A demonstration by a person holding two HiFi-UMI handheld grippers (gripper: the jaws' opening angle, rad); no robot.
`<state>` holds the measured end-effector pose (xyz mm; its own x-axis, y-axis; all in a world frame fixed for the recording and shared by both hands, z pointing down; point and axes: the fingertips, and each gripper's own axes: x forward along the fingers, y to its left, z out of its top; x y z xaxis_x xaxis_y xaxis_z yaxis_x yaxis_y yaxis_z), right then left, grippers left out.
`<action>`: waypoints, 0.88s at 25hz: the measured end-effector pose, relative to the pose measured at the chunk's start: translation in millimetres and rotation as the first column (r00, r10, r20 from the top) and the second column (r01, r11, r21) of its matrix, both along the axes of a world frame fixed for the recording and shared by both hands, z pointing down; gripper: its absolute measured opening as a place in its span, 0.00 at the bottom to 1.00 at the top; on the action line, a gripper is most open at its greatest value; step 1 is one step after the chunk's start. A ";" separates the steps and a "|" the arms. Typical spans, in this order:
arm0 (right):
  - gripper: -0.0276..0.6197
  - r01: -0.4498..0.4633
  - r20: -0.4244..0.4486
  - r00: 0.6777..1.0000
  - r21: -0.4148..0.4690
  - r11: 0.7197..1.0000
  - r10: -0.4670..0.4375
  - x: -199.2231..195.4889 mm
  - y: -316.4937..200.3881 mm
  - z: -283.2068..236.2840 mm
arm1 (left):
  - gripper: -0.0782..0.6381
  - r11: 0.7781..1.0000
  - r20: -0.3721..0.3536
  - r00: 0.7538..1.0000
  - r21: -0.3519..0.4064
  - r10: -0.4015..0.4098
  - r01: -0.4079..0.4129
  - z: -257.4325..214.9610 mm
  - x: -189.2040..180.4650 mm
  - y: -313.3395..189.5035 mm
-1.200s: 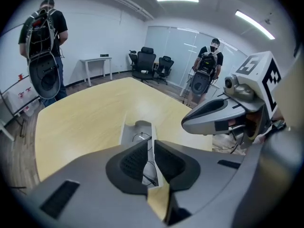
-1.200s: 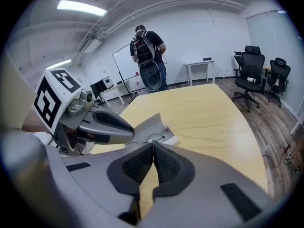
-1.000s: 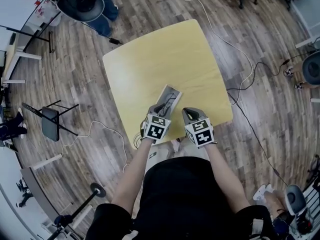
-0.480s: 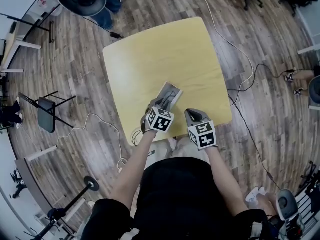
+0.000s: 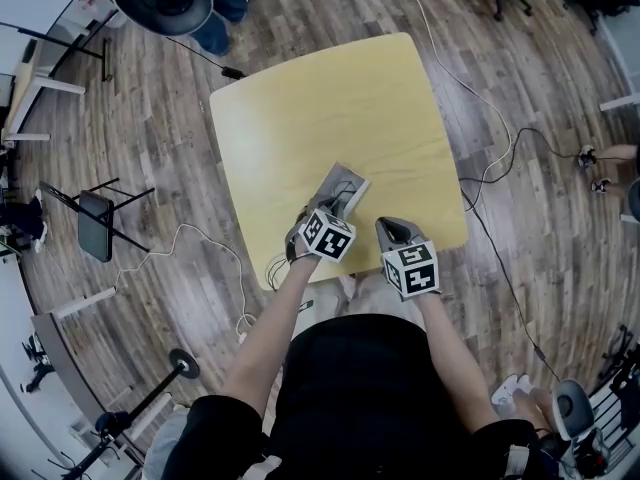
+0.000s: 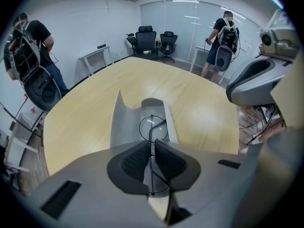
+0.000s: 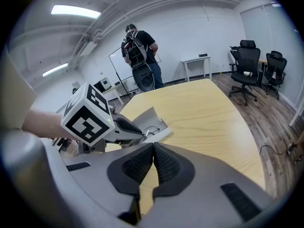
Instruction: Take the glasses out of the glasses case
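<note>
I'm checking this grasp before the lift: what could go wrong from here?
1. The left hand-held gripper has just been closing its jaws on the thin wire frame of the glasses; so slim a hold could slip or bend the wire.
2. The right hand-held gripper is shut and clear of the glasses case, so nothing pins the case; it may lift or slide on the table as the glasses come out.

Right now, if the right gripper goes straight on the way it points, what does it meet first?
Probably the bare table, just short of the open glasses case. The right gripper, jaws shut and empty, points down at the wood; depth is unclear, so the case's near edge might come first.
</note>
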<state>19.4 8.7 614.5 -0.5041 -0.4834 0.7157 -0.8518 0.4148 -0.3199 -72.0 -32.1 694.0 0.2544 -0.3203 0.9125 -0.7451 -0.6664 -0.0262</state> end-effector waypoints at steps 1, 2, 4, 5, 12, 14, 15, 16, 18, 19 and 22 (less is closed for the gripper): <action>0.07 -0.001 0.001 1.000 -0.001 1.000 0.001 -0.2 0.4 -0.3 | 0.18 1.000 -0.002 1.000 -0.006 -0.004 0.004 0.4 0.4 0.7; 0.07 -0.001 0.001 1.000 -0.002 1.000 0.001 -0.2 0.9 -0.6 | 0.17 1.000 -0.002 1.000 -0.010 -0.009 0.009 0.7 0.5 1.0; 0.07 -0.002 0.001 1.000 -0.002 1.000 0.002 0.0 1.4 -1.4 | 0.16 1.000 -0.007 1.000 -0.015 -0.024 0.024 0.7 -0.2 -0.1; 0.07 -0.003 0.001 1.000 -0.003 1.000 0.003 0.1 1.7 -1.5 | 0.16 0.999 -0.013 0.999 -0.018 -0.034 0.033 0.5 -0.9 -1.0; 0.07 -0.005 -0.008 1.000 0.006 1.000 0.005 4.0 5.3 -4.7 | 0.15 0.999 -0.047 0.998 -0.010 -0.047 0.046 -3.9 -0.6 -0.2; 0.07 -0.009 -0.010 1.000 0.010 1.000 0.009 5.6 4.1 -6.1 | 0.15 0.999 -0.061 0.997 0.005 -0.047 0.048 -8.8 -0.1 -2.3; 0.07 -0.011 -0.011 1.000 0.012 1.000 0.011 6.4 3.0 -6.7 | 0.15 0.999 -0.069 0.996 0.012 -0.048 0.049 -12.0 0.4 -4.0; 0.07 -0.013 -0.012 1.000 0.014 1.000 0.013 6.8 2.0 -7.1 | 0.15 0.999 -0.077 0.996 0.019 -0.048 0.050 -15.1 0.8 -5.7; 0.07 -0.014 -0.014 1.000 0.017 1.000 0.014 6.4 1.2 -7.9 | 0.15 0.998 -0.091 0.995 0.032 -0.051 0.054 -20.5 0.7 -7.7; 0.07 -0.014 -0.013 1.000 0.019 1.000 0.014 5.8 1.3 -8.4 | 0.15 0.998 -0.098 0.994 0.037 -0.053 0.056 -22.9 0.4 -7.7; 0.07 -0.017 -0.008 1.000 0.030 0.999 0.017 4.0 0.1 -12.1 | 0.15 0.996 -0.112 0.992 0.059 -0.058 0.065 -32.1 -1.0 -8.2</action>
<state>23.4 8.7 602.4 -0.4898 -0.5132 0.7048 -0.8613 0.4100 -0.3001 -72.9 -40.3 661.9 0.3305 -0.3936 0.8578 -0.7853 -0.6188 0.0186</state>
